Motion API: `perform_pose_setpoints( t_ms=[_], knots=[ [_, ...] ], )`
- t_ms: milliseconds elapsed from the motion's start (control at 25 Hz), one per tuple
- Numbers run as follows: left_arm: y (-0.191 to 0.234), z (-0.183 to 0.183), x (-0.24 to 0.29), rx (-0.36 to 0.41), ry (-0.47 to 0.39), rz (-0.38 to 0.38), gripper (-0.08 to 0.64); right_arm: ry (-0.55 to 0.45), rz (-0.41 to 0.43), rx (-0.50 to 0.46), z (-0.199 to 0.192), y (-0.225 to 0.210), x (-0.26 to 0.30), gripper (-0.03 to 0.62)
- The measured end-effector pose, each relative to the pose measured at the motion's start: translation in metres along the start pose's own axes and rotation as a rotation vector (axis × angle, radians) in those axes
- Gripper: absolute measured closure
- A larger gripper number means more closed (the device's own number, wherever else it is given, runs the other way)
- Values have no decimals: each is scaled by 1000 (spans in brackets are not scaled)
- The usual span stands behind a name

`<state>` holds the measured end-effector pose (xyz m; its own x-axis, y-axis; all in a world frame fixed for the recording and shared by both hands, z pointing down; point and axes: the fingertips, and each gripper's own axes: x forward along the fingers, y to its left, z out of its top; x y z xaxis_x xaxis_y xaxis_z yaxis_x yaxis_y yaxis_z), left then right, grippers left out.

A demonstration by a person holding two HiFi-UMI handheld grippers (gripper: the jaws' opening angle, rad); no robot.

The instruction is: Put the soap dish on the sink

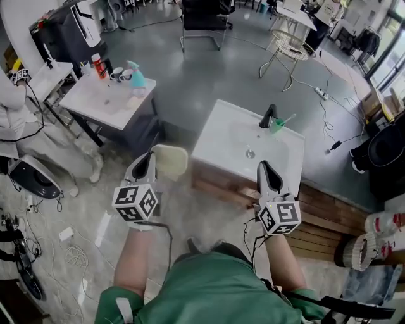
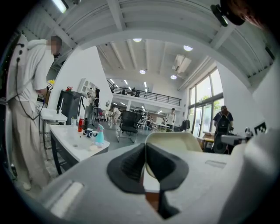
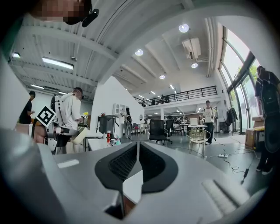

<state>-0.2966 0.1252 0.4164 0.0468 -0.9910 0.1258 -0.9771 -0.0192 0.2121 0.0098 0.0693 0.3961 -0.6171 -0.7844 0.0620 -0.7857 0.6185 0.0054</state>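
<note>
1. Pinching the cream soap dish [image 1: 171,161] by its near edge with the left gripper [image 1: 147,159], jaws drawn in narrow on the rim, rest of the dish jutting out ahead of the pads
2. Holding that dish up in the air over the floor, just off the left corner of the white sink [image 1: 221,136], near it but not touching
3. Over to the right gripper [image 1: 266,166]: pressed together with nothing between the pads, only a thin slit showing in its own view, hovering at the sink's near right edge above the wooden boards [image 1: 329,215]
4. Looking across the sink now: black faucet [image 1: 269,116] standing at the back rim, green cup [image 1: 276,125] just beside it on the right, drain [image 1: 250,153] in the middle of the basin
5. Swinging further left, well apart from the sink: white table [image 1: 101,101] carrying a red bottle [image 1: 99,66], mugs [image 1: 120,74] and a teal spray bottle [image 1: 136,74], with a person in white clothes [image 1: 16,120] standing beside it
6. Way out back on the grey floor: black chair [image 1: 205,19] and a white wire chair [image 1: 288,45]
</note>
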Motion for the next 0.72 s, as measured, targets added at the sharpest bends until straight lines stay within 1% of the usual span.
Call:
perform_pose_setpoints(
  t_ms=[160, 280, 560, 720],
  knots=[
    [7, -4, 25, -21, 11, -16, 554, 11, -26, 17, -7, -13, 15, 575],
    [4, -2, 46, -15, 13, -29, 554, 14, -48, 48, -12, -31, 27, 575],
    [1, 21, 105, 22, 8, -33, 554, -20, -49, 120, -4, -73, 77, 575],
    [-8, 36, 152, 33, 1, -28, 554, -31, -39, 130, 4, -110, 110, 575]
  ],
)
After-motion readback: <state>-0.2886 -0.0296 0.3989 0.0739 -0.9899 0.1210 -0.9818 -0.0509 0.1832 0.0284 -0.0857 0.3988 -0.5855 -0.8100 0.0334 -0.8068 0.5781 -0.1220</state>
